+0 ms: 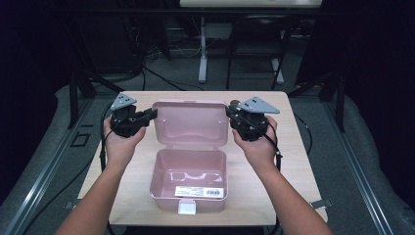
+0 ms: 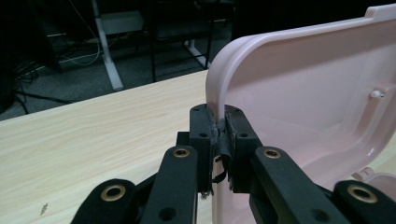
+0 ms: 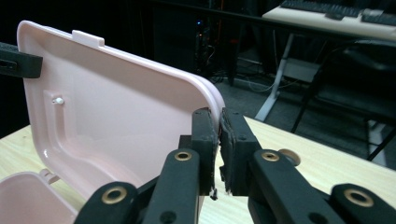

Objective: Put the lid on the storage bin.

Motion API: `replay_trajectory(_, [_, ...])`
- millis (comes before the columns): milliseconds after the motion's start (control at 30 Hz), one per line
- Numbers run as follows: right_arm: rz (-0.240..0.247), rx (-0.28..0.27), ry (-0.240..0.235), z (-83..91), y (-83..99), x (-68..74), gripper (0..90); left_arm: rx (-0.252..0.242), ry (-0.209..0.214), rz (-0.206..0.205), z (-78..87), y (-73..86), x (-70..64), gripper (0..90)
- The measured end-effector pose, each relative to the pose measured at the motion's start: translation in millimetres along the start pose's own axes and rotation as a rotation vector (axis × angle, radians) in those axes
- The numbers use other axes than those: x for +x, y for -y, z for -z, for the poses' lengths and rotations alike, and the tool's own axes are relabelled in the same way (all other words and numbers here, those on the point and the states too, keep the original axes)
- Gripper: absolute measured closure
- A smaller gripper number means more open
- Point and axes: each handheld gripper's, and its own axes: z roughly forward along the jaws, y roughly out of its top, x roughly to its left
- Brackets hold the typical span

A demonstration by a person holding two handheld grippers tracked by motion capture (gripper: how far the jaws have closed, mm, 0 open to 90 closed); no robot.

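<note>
Pale wood worktop [image 1: 137,161] carries a pink box [image 1: 188,178] near the person, its tub empty apart from a label at the front wall. Behind it the hinged lid [image 1: 191,122] stands up, tilted back, with the left tongs [image 1: 152,113] clamped on its left edge and the right tongs [image 1: 229,111] clamped on its right edge. Judging by this, the box is open and the 2 tongs are ready to swing the lid either way; dark floor and desk legs lie beyond.

The high view looks forward and down on the table [image 1: 293,161]. Each gripper view rides close behind its tool, facing inward. All three share the pink lid [image 1: 191,122].
</note>
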Motion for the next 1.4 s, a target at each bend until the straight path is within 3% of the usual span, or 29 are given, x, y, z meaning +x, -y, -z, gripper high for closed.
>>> replay_trajectory(600, [-0.129,0.013,-0.079,-0.8,12.8,-5.4,79.1,-0.027,0.041,0.001,9.9,5.0,-0.2,83.0])
replay_trajectory(1000, [-0.110,-0.010,-0.073,2.7,15.9,1.1,77.0,-0.033,0.067,-0.006,17.6,7.9,-0.8,82.4])
replay_trajectory(1400, [-0.109,-0.022,-0.103,5.3,16.5,2.5,74.8,-0.030,0.078,-0.017,24.2,10.0,-3.4,81.8])
